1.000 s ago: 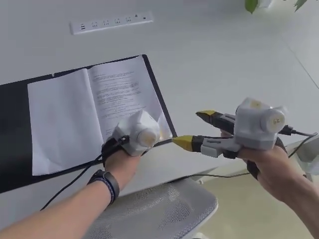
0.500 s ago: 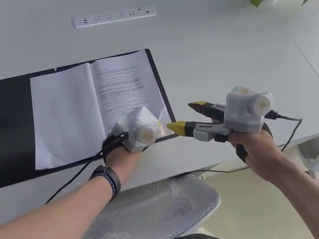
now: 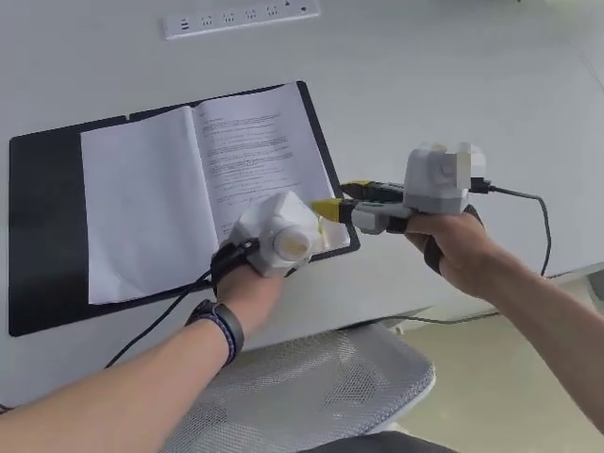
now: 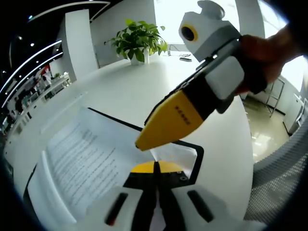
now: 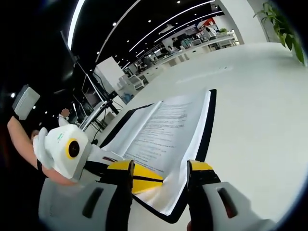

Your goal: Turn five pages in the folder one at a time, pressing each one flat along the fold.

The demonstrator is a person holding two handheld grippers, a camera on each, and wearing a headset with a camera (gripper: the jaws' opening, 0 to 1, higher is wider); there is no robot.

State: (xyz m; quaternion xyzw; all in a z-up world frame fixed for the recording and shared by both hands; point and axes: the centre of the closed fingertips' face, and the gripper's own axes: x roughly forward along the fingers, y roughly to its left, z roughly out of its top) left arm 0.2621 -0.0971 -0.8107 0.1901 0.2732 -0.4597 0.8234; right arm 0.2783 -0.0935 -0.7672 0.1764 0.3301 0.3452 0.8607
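Folder: A flat black folder (image 3: pixel 38 236) lies open on the white worktop (image 3: pixel 425 75), close to its front edge. A white printed page (image 3: pixel 250 156) faces up on the right and a blank white page (image 3: pixel 142 208) on the left.

Left tool: My left tool (image 4: pixel 155 168) sits at the lower outer corner of the printed page with its yellow-tipped jaws together. I cannot tell whether a sheet is pinched between them.

Right tool: My right tool (image 3: pixel 340 198) has its jaws apart. It points at that same corner from the right, just beside the left tool.

Step, as I judge it: Getting hold of one page at its corner, with the turn itself not yet begun.

Risk, extra sheets: The page edges are stacked tightly at this corner, so closing on it could catch two pages instead of one.

Risk, damage: A hard grip or a sharp pull could crease or tear the thin corner.

Risk, collision: Both tools crowd one small spot, so their tips could knock together and flick the page loose.

Risk, sliding: A pull towards me could drag the folder off the near edge.
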